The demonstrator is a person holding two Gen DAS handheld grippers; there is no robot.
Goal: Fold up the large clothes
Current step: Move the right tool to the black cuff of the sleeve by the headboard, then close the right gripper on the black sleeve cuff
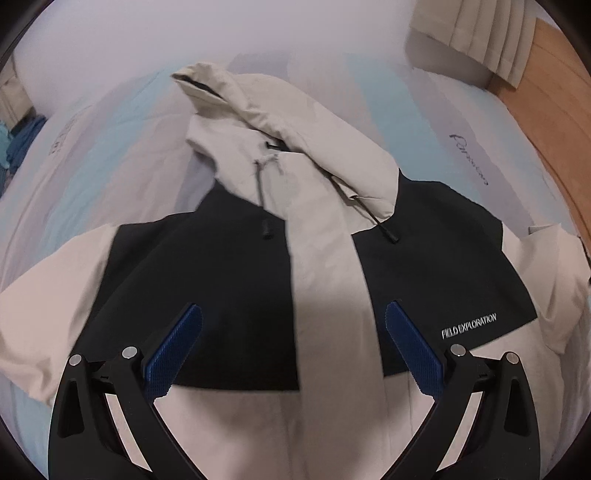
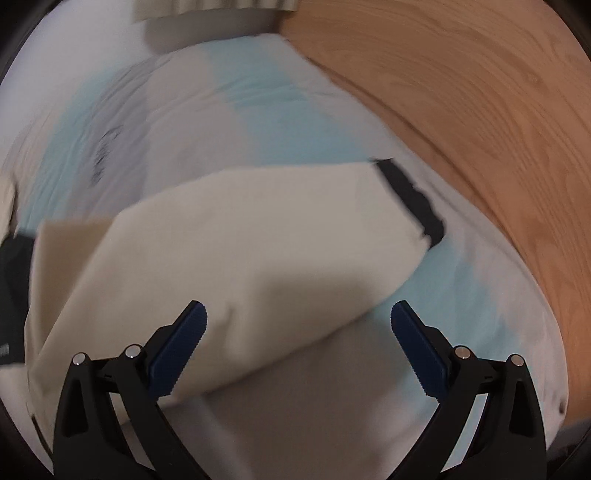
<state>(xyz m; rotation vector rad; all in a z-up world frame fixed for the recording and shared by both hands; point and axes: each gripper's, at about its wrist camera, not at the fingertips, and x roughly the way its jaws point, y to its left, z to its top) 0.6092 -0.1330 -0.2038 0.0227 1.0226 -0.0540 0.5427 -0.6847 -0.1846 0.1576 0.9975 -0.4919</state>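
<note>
Bedroom setup: I'm working over a bed [image 1: 110, 155] with a sheet blocked in pale blue, grey and white, some dark script printed on it. Wood floor [image 2: 480, 110] runs along the bed edge from 12 to 4 o'clock in the right wrist view. Pleated cream curtain [image 1: 480, 33] at 1 o'clock in the left view, blue clothing pile [image 1: 22, 144] at 9 o'clock by the frame edge.

Jacket [image 1: 325, 258] lies front-up on the bed, spread flat. Cream body with two black chest panels split by a cream centre placket. Hood [image 1: 229, 99] points to 12 o'clock, slumped over the collar. Two dark drawcords hang onto the chest. White lettering "FIELD EXPLORATION" [image 1: 469, 325] on the black panel at 4 o'clock. Both sleeves spread out, one to 8 o'clock, one to 3 o'clock.

Left gripper [image 1: 293, 347] hangs over the lower chest. Its jaws stand wide apart, nothing between the blue pads, and I see no contact with the fabric.

Right gripper [image 2: 298, 347] sits over a cream sleeve [image 2: 240, 251] that runs from 8 o'clock up toward 2 o'clock, ending in a black cuff [image 2: 413, 199] near the bed edge. Its jaws are spread wide too, with nothing pinched. Left fingertip overlaps the sleeve in frame; can't tell whether it touches. Sleeve's lower edge crosses the gap between the fingers, with sheet showing below it. Black panel edge visible at 9 o'clock.

Both views are somewhat motion-blurred, the right one more.
</note>
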